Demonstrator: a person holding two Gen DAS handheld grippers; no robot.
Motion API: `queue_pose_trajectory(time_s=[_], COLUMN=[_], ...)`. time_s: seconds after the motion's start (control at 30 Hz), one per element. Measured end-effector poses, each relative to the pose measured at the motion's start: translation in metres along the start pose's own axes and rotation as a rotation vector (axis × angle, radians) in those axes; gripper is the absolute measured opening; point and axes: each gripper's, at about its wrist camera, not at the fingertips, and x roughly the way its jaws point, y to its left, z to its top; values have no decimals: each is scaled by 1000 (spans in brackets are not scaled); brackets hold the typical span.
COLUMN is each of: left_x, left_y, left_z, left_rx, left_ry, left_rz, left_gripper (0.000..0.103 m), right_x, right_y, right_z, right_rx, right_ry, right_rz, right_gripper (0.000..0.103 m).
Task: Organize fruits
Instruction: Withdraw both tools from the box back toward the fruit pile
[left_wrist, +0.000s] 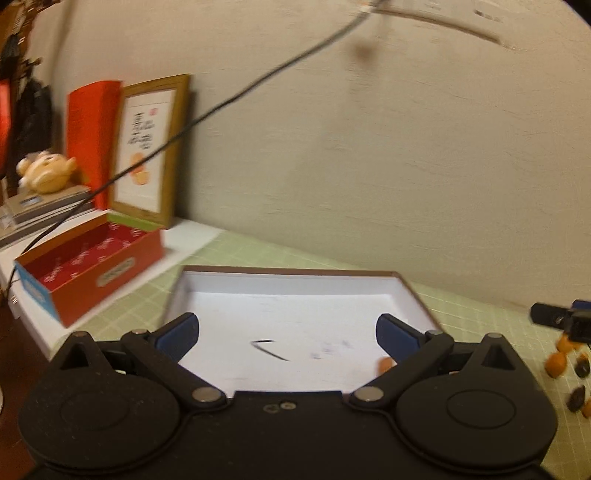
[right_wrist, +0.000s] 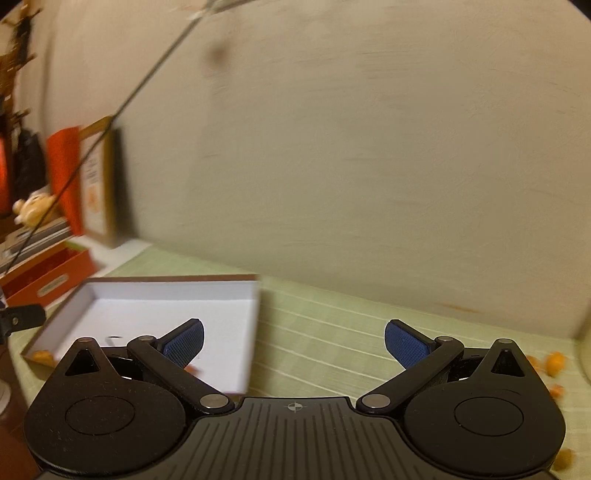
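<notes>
A shallow white box (left_wrist: 288, 291) with a brown rim lies on the green mat; it also shows in the right wrist view (right_wrist: 166, 295). My left gripper (left_wrist: 288, 338) is open and empty over the box. One small orange fruit (left_wrist: 385, 364) lies in the box by the right finger. More orange fruits (left_wrist: 556, 363) and dark ones (left_wrist: 583, 367) lie on the mat to the right. My right gripper (right_wrist: 293, 345) is open and empty above the mat, right of the box. Orange fruits (right_wrist: 555, 362) lie at its far right, and one (right_wrist: 42, 355) sits in the box's left corner.
A red open box (left_wrist: 92, 266) stands at the left on a white board, with a framed picture (left_wrist: 147, 147), a red bag (left_wrist: 92, 136), books and a plush toy (left_wrist: 46, 171) behind it. A black cable (left_wrist: 221, 107) hangs across. The wall is close behind.
</notes>
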Motion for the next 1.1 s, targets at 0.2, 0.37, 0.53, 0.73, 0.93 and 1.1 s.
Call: queue_pose_trajectory(time_s=[0.2,0.37,0.53,0.73,0.93,1.1], left_x=[0,2,6,10,18,26], left_y=[-55,-96,-127,-169,-215,-255], left_z=[-7,-17,-27,-41,-58,-78], left_rx=[83,137,152,209,247,298], left_ry=[14,29,52,76,127,180], left_rz=[-71,-123,-201,-275,-355,-418], left_gripper=[96,96,96,92,81,74], right_x=[-44,-73,-97,-116,-128,-135], right_y=[-64,-102,-141,-174,-194,-218], right_z=[-12,-26,-41,-52,-61,-73], right_rx=[68,79,122,172,183,210], right_ry=[3,14,25,43,61,93], right_rz=[-116,-216,-329,-404,-461,-498], right_gripper=[103,103,103,103,103,103])
